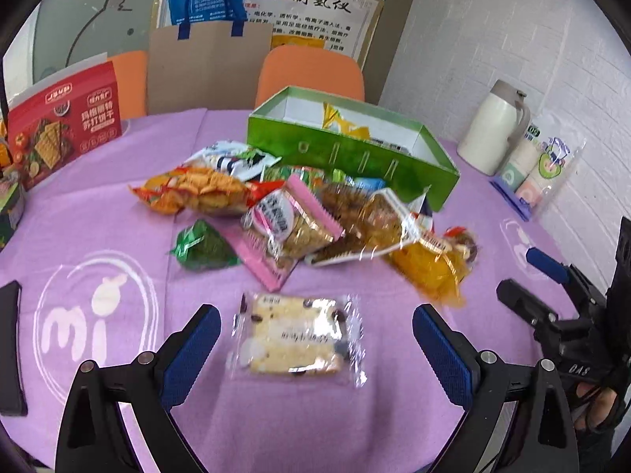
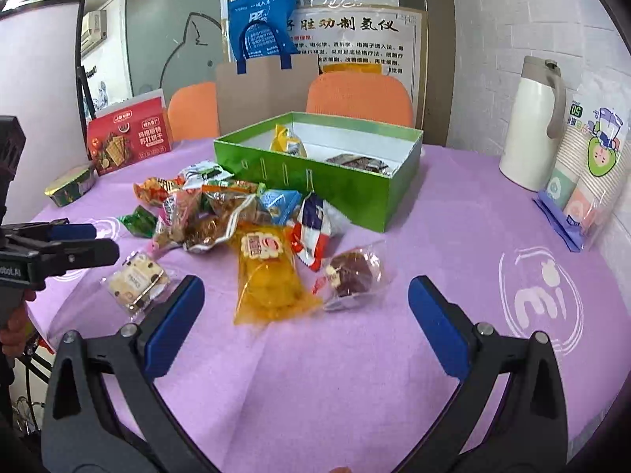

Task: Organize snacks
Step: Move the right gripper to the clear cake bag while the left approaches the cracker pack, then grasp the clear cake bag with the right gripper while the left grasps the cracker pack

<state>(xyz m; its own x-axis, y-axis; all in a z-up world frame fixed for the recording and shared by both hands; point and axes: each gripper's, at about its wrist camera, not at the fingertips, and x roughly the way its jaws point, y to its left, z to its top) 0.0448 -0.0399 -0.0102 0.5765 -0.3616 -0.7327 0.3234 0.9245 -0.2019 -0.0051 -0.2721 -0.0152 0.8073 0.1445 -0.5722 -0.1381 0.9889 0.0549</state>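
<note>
Two open grippers face a pile of snacks.
The left gripper [image 1: 315,339], jaws apart, frames the cake packet [image 1: 295,341]; the right gripper [image 2: 305,315] is also apart. Further lies the snack pile [image 1: 299,213], then the green box [image 1: 351,153]; closing on the packet seems next.

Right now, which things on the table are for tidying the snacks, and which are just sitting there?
For the job: green box, snack pile, cake packet, yellow packet, brown cake.

Just sitting: white jug, paper cups, red biscuit box.
</note>
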